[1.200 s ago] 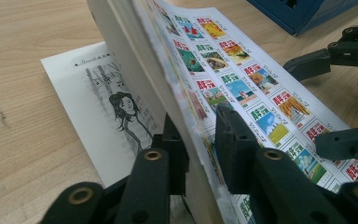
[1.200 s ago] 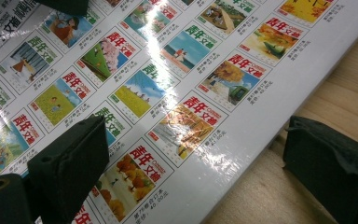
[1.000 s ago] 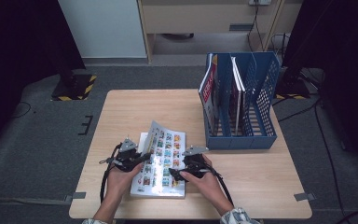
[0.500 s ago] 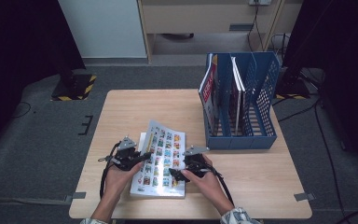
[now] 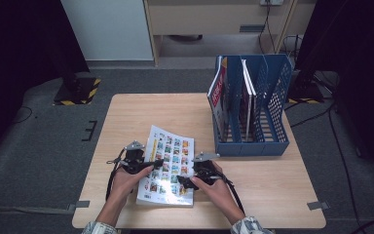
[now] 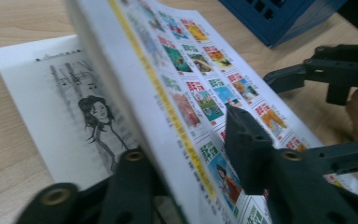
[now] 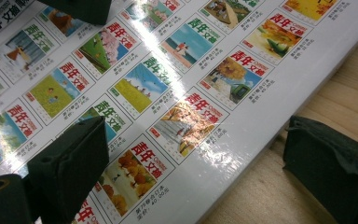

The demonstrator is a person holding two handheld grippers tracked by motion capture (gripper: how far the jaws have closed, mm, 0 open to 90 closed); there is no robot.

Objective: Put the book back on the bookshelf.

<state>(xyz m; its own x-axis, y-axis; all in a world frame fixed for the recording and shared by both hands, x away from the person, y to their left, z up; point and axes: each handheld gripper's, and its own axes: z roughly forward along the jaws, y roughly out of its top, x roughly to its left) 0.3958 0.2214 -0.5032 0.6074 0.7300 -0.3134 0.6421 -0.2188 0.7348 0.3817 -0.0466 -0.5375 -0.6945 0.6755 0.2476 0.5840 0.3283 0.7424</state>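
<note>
Where the magazine lay: the magazine (image 5: 168, 163) sat on the near half of the wooden surface (image 5: 141, 112), between the person's two hands, with its cover of small coloured pictures facing up.
Left gripper: the left gripper (image 5: 143, 165) pinched the magazine's left edge, one jaw beneath and one on the cover, and that edge stood tilted up off the surface.
Beneath the raised edge: a white printed page (image 6: 51, 93) with a line drawing lay flat on the wood; whether it belonged to the magazine could not be told.
Right gripper: the right gripper (image 5: 187, 181) had its jaws spread across the magazine's right edge, one over the glossy cover, the other over bare wood just beside it, gripping nothing.
Change over the last second: little; both hands kept their places at the edges and the magazine stayed put, though the left edge looked slightly higher.
Meaning for the work: the lift seemed barely begun, and the right jaws probably had to close before the magazine could be raised.
Likely destination: the blue file rack (image 5: 272, 112) at the far right, already holding upright magazines (image 5: 217, 95), had free slots.
</note>
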